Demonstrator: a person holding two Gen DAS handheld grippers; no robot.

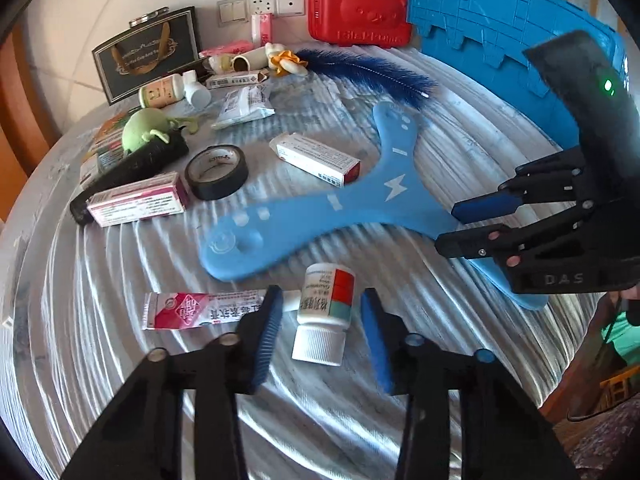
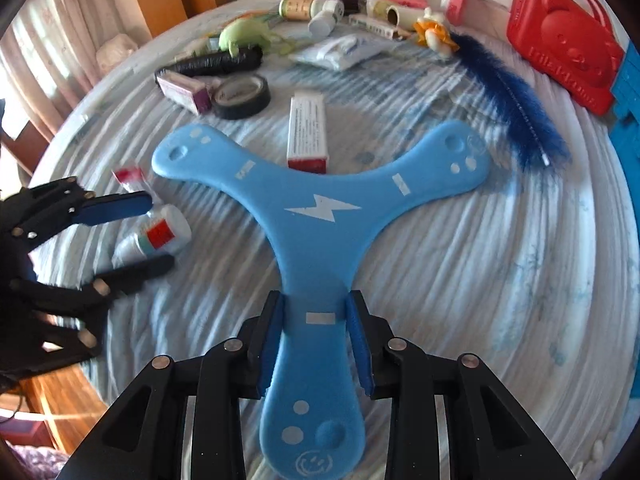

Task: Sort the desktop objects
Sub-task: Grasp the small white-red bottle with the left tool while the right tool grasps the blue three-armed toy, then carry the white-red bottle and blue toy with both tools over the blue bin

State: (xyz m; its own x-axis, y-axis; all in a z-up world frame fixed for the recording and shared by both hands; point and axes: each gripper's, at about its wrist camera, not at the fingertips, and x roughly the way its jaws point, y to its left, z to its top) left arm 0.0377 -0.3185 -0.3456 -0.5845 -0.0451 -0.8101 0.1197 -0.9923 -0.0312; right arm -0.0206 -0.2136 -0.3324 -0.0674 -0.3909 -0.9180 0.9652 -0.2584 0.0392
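A light blue three-armed boomerang [image 2: 316, 224] lies over the round table. My right gripper [image 2: 316, 344] is shut on its near arm, pads touching both edges; it also shows in the left wrist view [image 1: 472, 224] at the right. A small white medicine bottle [image 1: 324, 312] with a red and green label lies on its side. My left gripper [image 1: 320, 336] is open around the bottle, one finger on each side, apart from it. In the right wrist view the left gripper [image 2: 156, 232] straddles the same bottle [image 2: 160, 236]. A red and white ointment tube [image 1: 200, 310] lies left of the bottle.
On the table are a white medicine box [image 1: 318, 158], black tape roll [image 1: 216, 172], pink box [image 1: 138, 200], black hairbrush [image 1: 132, 172], green plush [image 1: 144, 130], dark blue feather brush [image 1: 372, 70], red toy case [image 1: 358, 6] and blue crate [image 1: 512, 40]. More bottles and packets lie at the back.
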